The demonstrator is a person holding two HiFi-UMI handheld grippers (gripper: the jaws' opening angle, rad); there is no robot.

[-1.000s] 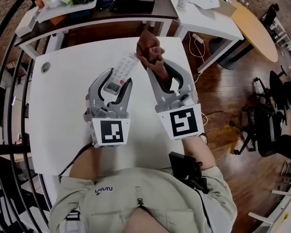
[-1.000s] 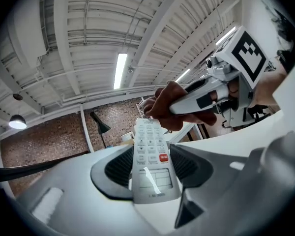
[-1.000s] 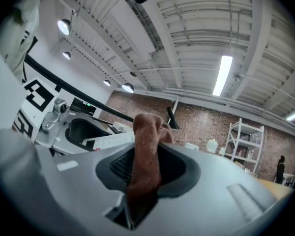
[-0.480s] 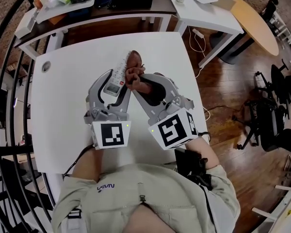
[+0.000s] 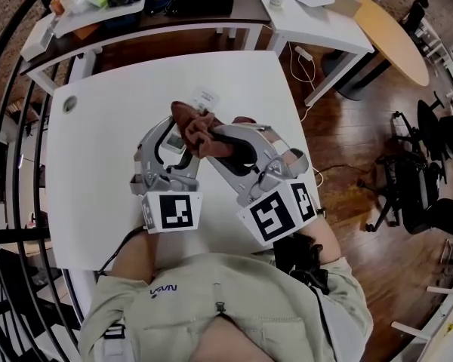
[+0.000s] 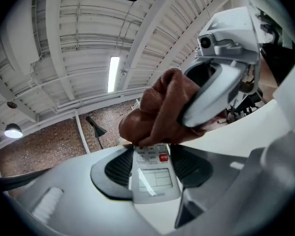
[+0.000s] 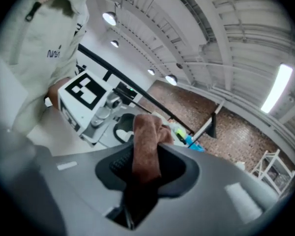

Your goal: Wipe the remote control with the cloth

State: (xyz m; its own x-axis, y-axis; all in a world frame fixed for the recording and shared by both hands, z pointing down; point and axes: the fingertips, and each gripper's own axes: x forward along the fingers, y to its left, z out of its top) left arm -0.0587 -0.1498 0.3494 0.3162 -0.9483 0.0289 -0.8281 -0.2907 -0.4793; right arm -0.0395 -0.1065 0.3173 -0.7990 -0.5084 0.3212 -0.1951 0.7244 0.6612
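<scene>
While the left gripper (image 5: 178, 132) lies low over the white table (image 5: 90, 172), its jaws stand partly apart and are clamped on the remote control (image 5: 205, 96), which runs away from the person toward the far side of the table. In the left gripper view the two dark ribbed pads (image 6: 114, 169) press against the remote's long edges, and its small display and a red button face up between them. Its far end juts out past the cloth in the head view, well clear of the table's far edge. The right gripper (image 5: 225, 137) comes in from the right and is tilted over. Its jaws are drawn close together and pinch a bunched brown cloth (image 5: 196, 130). In the right gripper view the cloth fills the narrow gap between the pads (image 7: 117, 164) and stands up beyond the fingertips in a thick fold. That fold rests on the remote's button face just beyond the left gripper's fingertips, covering the upper rows of keys. In the left gripper view one pale finger of the right gripper lies across the cloth's right side. The two marker cubes (image 5: 171, 211) sit near the person, just beyond the light shirt (image 5: 211, 308), the right one turned at an angle.
</scene>
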